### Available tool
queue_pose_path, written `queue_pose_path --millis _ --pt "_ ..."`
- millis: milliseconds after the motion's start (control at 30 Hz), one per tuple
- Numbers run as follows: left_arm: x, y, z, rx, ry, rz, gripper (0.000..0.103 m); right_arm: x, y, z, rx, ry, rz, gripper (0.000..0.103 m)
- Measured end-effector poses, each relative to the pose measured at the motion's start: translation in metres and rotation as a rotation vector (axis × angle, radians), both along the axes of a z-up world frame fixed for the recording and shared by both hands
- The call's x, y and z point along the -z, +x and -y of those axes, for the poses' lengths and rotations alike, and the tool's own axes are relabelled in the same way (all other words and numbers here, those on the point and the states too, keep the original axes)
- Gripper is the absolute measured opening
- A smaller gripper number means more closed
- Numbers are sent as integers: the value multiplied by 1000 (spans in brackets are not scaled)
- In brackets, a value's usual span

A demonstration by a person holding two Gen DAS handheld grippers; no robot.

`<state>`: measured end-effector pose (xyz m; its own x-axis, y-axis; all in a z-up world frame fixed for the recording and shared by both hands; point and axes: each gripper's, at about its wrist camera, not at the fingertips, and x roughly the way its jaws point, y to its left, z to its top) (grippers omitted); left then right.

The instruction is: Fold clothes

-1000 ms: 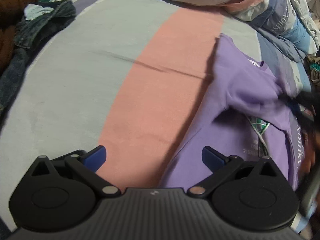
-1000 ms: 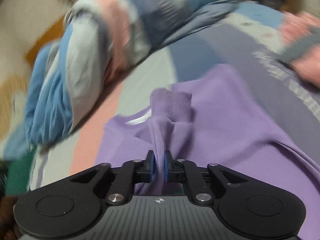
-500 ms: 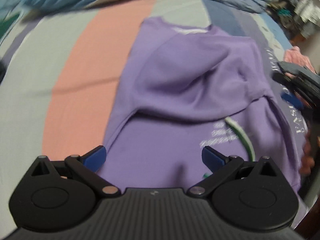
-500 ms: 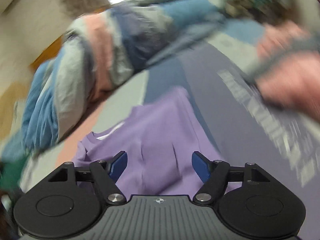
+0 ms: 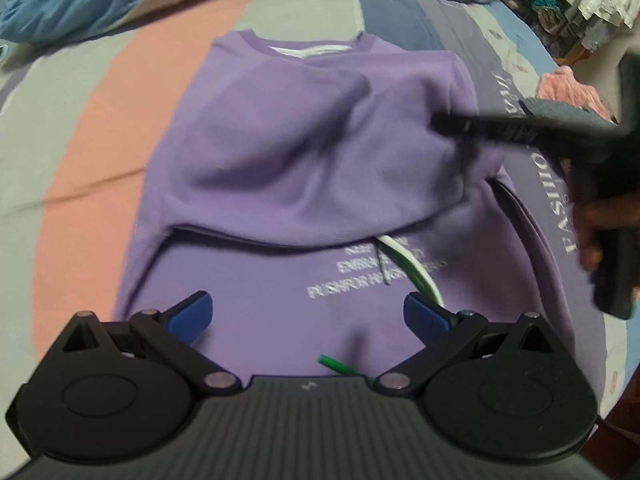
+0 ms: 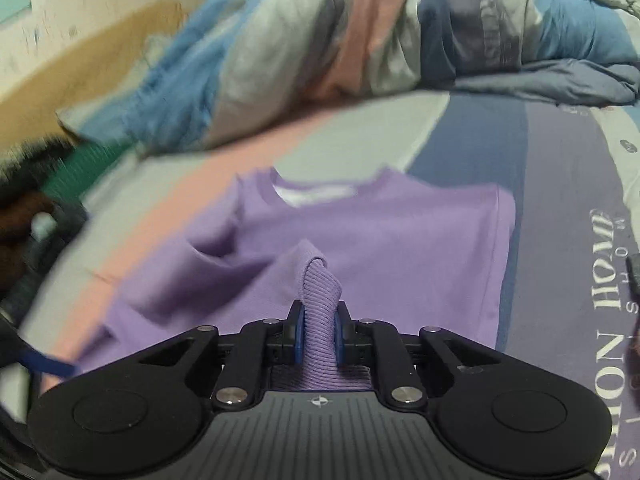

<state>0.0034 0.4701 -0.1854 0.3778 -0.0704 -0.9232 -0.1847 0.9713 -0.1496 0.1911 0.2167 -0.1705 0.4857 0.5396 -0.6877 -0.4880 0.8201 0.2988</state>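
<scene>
A purple sweatshirt (image 5: 304, 152) lies on the striped bed sheet (image 5: 92, 128), collar at the far end, with white lettering and a green-and-white print near me. Its left sleeve is folded across the chest. My left gripper (image 5: 307, 314) is open and empty, hovering over the lower hem. My right gripper (image 6: 318, 330) is shut on the ribbed cuff (image 6: 320, 304) of the sweatshirt's sleeve and holds it up over the body of the sweatshirt (image 6: 400, 248). In the left wrist view the right gripper (image 5: 452, 126) reaches in from the right.
A rumpled blue, grey and pink duvet (image 6: 360, 48) is piled at the far end of the bed (image 5: 80, 4). Dark clothes (image 6: 24, 224) lie at the left edge. A pink garment (image 5: 568, 92) sits at the right.
My right gripper opened, then closed on the ribbed cuff and lifted it. My left gripper swung from the bare sheet to over the sweatshirt's lower half, staying open.
</scene>
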Motion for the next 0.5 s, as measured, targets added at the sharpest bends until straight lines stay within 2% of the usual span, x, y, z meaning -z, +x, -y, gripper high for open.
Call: queue_pose_path --millis 167,267,333,400,467,500 --pt "-9 3 27 138 -21 126 103 -80 -2 -2 -13 238 19 14" --pt "-17 11 53 261 0 241 103 -131 2 -16 -90 378 43 14" --pt "-19 27 72 340 89 289 103 -155 2 -32 -158 392 76 14" --pt "-18 45 85 392 205 329 103 -169 -2 -48 -192 326 125 14" --pt "-14 67 84 386 346 359 103 -172 -7 -55 -180 281 129 14" --pt "-11 79 79 374 410 356 103 -172 -11 -53 -167 289 124 14"
